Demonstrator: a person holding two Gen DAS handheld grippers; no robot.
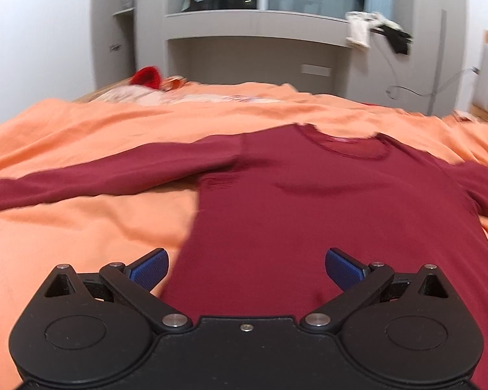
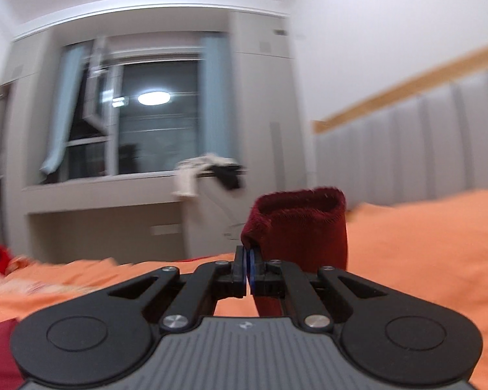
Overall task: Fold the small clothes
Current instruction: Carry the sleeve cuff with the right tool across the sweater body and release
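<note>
A dark red long-sleeved shirt (image 1: 292, 201) lies flat on the orange bedspread (image 1: 81, 227), neck away from me, its left sleeve (image 1: 107, 175) stretched out to the left. My left gripper (image 1: 246, 268) is open and empty, just above the shirt's lower hem. My right gripper (image 2: 248, 260) is shut on the cuff of the shirt's other sleeve (image 2: 301, 224) and holds it lifted above the bed, the cuff opening standing upright past the fingertips.
A red garment (image 1: 145, 76) and a pale patterned cloth (image 1: 166, 96) lie at the far edge of the bed. A grey window unit (image 1: 260, 26) with clothes hanging on a rack (image 1: 374, 31) stands behind. A padded headboard (image 2: 423, 136) runs along the right.
</note>
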